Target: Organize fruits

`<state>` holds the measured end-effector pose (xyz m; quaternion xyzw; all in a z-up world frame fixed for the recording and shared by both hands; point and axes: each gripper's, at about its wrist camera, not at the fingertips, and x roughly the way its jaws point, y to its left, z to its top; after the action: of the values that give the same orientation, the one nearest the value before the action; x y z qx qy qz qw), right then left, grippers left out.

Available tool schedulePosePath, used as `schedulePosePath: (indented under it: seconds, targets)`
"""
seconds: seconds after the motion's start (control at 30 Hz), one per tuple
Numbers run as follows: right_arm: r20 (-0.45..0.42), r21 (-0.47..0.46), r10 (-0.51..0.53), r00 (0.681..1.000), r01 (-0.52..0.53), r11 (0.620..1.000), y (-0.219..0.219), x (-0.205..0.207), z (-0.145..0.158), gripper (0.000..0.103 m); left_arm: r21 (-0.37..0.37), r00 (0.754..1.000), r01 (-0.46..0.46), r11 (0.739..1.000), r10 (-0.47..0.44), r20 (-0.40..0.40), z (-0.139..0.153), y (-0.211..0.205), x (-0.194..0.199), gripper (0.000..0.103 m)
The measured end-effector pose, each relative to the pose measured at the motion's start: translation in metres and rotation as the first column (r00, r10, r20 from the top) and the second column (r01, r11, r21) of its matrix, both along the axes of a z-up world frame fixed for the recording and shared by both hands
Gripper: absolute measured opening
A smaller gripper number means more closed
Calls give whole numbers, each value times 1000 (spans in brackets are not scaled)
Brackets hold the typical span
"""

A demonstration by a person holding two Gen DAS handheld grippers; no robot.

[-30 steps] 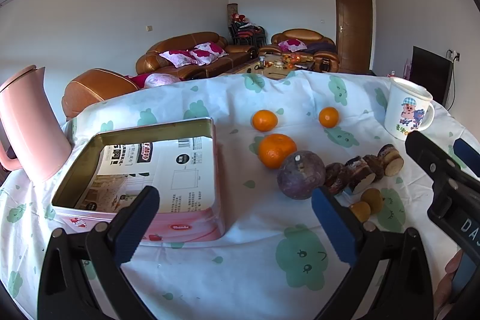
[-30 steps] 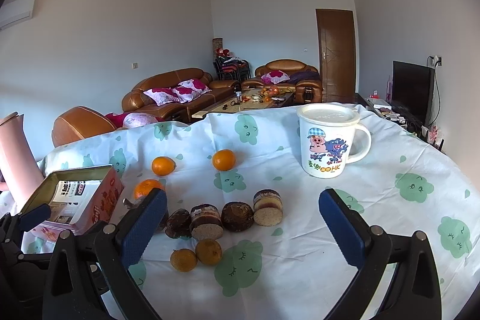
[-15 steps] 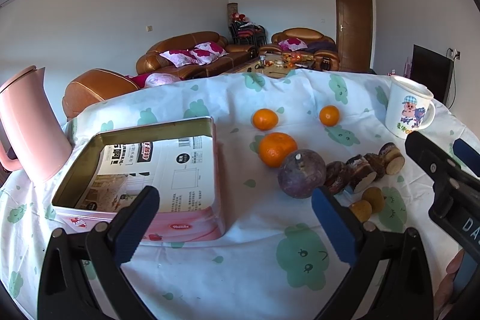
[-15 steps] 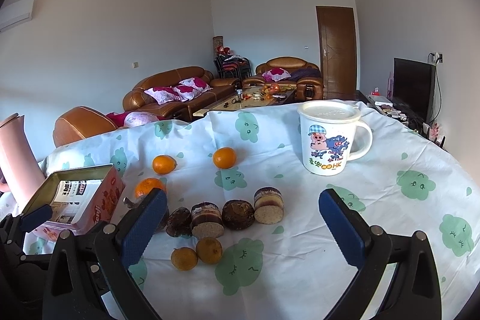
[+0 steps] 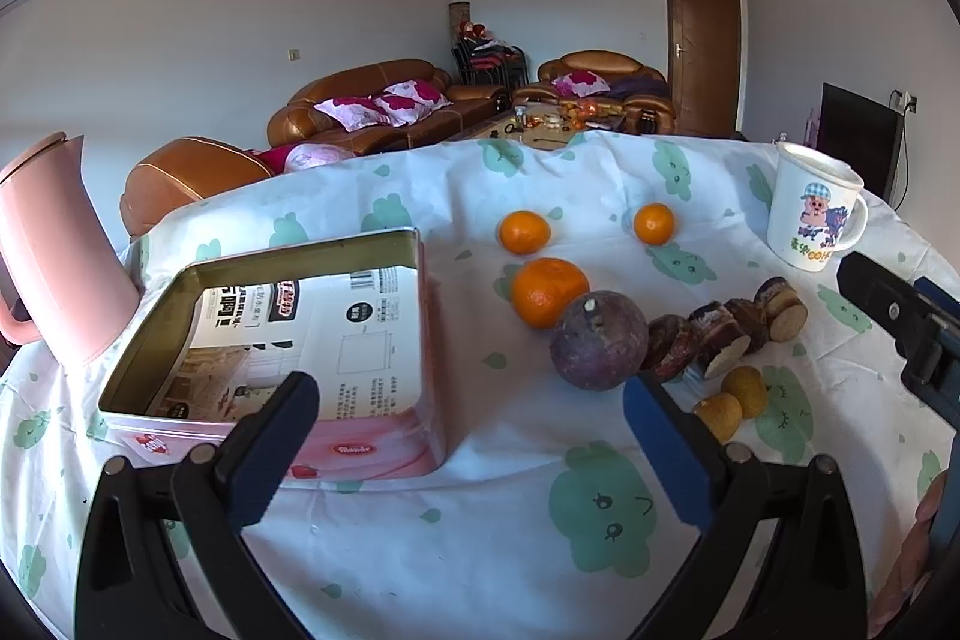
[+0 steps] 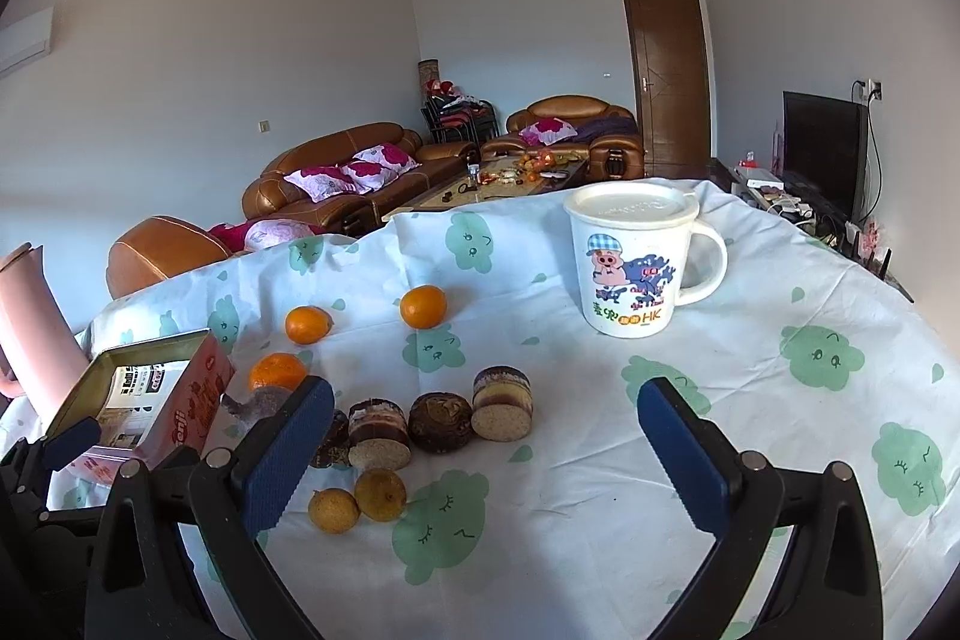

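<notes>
A cloud-print tablecloth (image 5: 480, 520) in a living room held a tin (image 5: 288, 340), oranges (image 5: 549, 291) and mug (image 6: 636, 268); both grippers (image 5: 468, 436) (image 6: 486, 448) gaped wide, holding nothing.

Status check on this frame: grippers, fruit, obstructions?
Left gripper open, empty. Right gripper open, empty. Oranges, purple fruit loose on tablecloth; tin holds no fruit. Nothing blocking.

In your left wrist view the tin box (image 5: 282, 340) sits at centre left on the tablecloth (image 5: 480, 520), with the jug (image 5: 48, 256) at the left edge behind it. Right of the box lies the round fruit (image 5: 599, 340), touching the big orange (image 5: 549, 291) behind it. Two smaller oranges (image 5: 524, 231) lie further back. The mug (image 5: 813, 214) stands at upper right, the cut pieces (image 5: 714, 334) below it.
</notes>
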<state>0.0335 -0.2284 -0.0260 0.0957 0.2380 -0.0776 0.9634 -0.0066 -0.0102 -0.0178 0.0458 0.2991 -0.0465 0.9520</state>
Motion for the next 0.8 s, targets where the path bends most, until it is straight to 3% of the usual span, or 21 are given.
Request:
schedulePosePath:
  seconds: [0.27,0.43,0.5,0.57,0.67,0.8]
  targets:
    - [9,-6,-12,1000,12,1000,-5,-7,1,102,-5,1000,-5,1000,5,-14,-1,0,2,103]
    - [-48,-30,-3,999,1,1000,-11,-7,-6,101,-19,999,17,1000,-18,-39,-3,-2,5,103]
    - [-79,-13,39,996,-40,999,-12,-7,-9,96,-10,998,27,1000,-28,-52,-4,-4,5,103]
    - [-114,-20,84,990,-87,996,-7,-6,-13,76,-8,998,40,999,-41,-56,-5,-7,4,103]
    - [-173,2,157,972,-159,987,-1,2,-21,60,-25,994,77,997,-79,-74,-6,-9,4,101]
    - [-250,76,253,935,-241,968,8,21,-34,57,-6,989,126,992,-126,-75,-5,-17,0,92]
